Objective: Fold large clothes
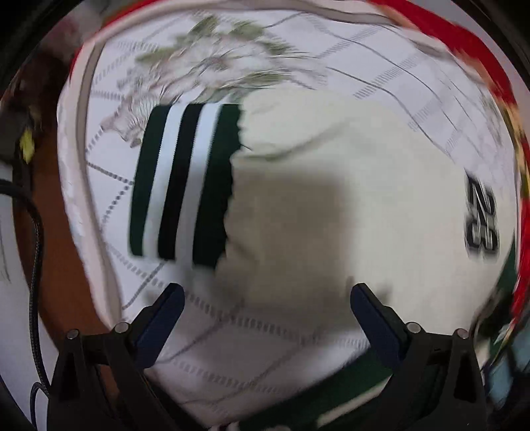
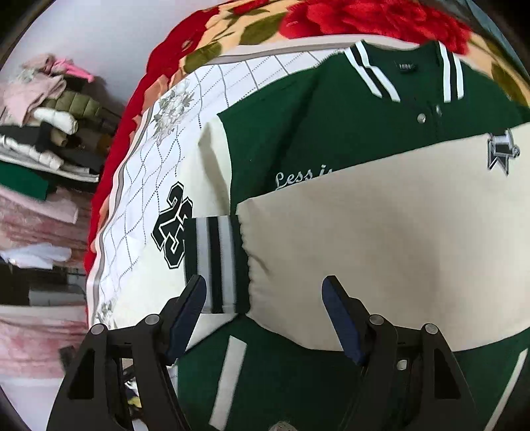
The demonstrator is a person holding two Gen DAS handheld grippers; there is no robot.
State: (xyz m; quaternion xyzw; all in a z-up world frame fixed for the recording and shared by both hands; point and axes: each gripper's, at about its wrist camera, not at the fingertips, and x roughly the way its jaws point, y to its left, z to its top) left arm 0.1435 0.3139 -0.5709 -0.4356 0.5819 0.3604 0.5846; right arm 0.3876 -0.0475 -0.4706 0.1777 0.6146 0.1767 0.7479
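A green and cream varsity jacket lies on a white quilted sheet. One cream sleeve is folded across its chest, with its striped cuff beside a "22" patch. My right gripper is open and empty, just above the cuff and sleeve. In the left wrist view the other cream sleeve lies on the sheet with its striped cuff to the left and the "22" patch at the right. My left gripper is open and empty above that sleeve.
A red floral blanket lies under the sheet and borders it at the far side. A pile of folded clothes stands at the left in the right wrist view. A black cable hangs at the left of the left wrist view.
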